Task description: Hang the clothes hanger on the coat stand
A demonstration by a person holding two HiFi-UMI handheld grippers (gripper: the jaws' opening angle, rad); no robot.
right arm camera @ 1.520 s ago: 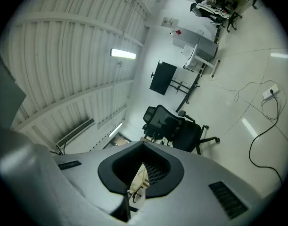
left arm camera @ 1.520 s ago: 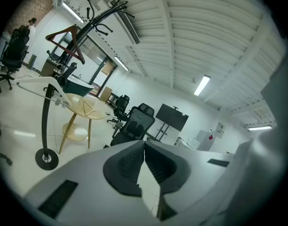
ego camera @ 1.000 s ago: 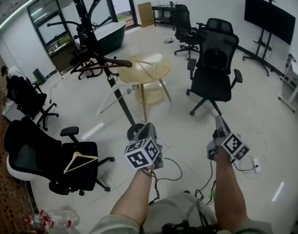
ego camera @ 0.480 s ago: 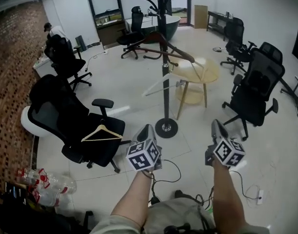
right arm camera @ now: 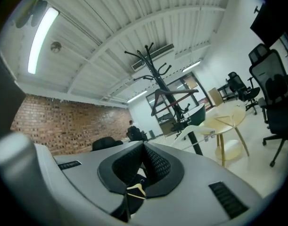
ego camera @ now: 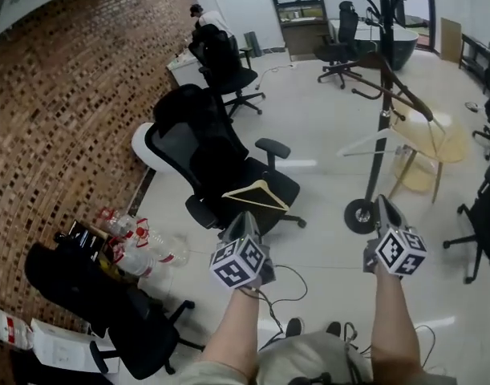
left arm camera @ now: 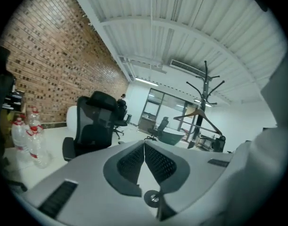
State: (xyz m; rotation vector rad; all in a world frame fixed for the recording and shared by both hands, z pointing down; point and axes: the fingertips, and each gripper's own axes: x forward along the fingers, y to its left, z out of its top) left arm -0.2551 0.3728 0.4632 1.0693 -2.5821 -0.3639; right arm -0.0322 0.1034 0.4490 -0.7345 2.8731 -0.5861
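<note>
Both the left gripper and the right gripper have jaws pressed together, empty. The pale clothes hanger lies on the seat of the black office chair, well apart from the coat stand.

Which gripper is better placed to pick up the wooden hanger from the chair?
Left. The left gripper points almost at the hanger on the chair; the right gripper sits off to the side, near the coat stand.
</note>
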